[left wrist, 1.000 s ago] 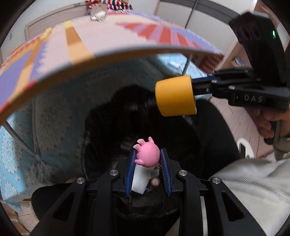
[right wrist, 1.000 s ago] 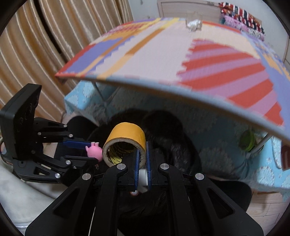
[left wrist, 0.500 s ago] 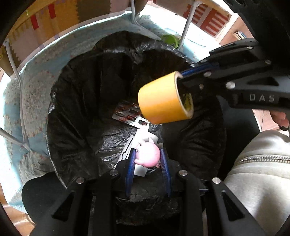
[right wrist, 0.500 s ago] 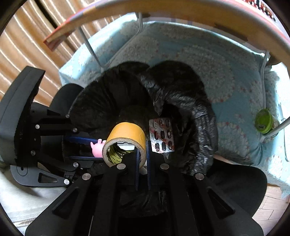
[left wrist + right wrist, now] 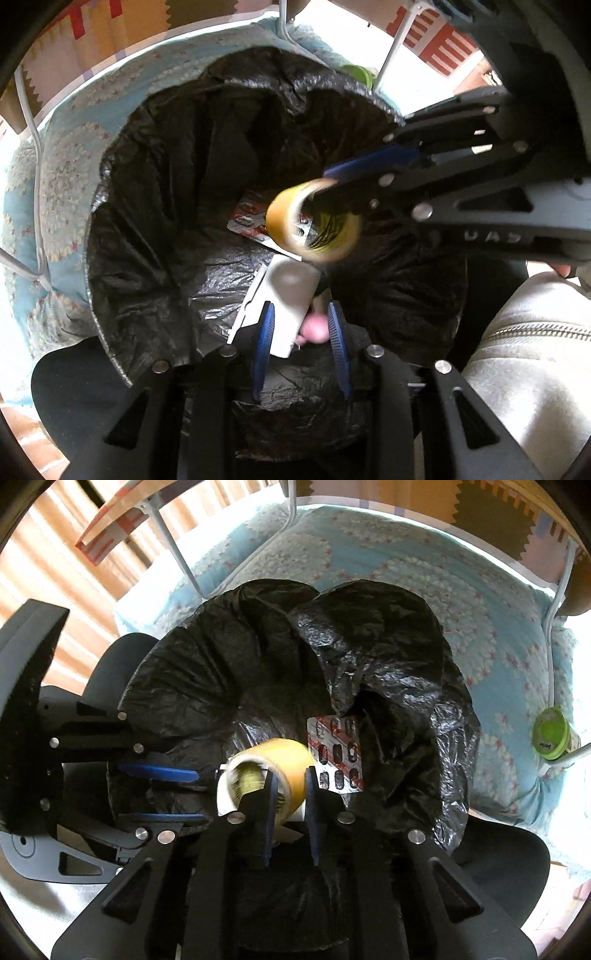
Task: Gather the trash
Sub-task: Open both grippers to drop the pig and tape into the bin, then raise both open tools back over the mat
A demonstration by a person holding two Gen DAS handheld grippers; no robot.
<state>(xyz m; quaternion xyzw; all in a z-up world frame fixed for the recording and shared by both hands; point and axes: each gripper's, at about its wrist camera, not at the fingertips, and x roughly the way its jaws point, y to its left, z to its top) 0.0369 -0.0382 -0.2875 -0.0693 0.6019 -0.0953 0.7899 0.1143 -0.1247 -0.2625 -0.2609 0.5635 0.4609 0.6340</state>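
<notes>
A bin lined with a black bag (image 5: pixel 155 206) stands below both grippers; the bag also shows in the right wrist view (image 5: pixel 388 657). My left gripper (image 5: pixel 300 317) is open, and a pink pig toy (image 5: pixel 314 329), blurred, is between and below its fingers beside a white card (image 5: pixel 288 295). My right gripper (image 5: pixel 290 779) is open; the yellow tape roll (image 5: pixel 273 764) is blurred and loose around its left finger, also seen in the left wrist view (image 5: pixel 314 225). A red and silver pill blister (image 5: pixel 338 753) lies in the bag.
A light blue patterned rug (image 5: pixel 424 568) surrounds the bin. White table legs (image 5: pixel 173 550) stand on it, under a patterned tabletop. A green cup (image 5: pixel 554 734) sits at the right by a leg. A black chair seat (image 5: pixel 506 864) is close in front.
Both grippers have opened over the bin. The pink pig has dropped out of the left fingers, and the tape roll has come loose from the right fingers and is falling.
</notes>
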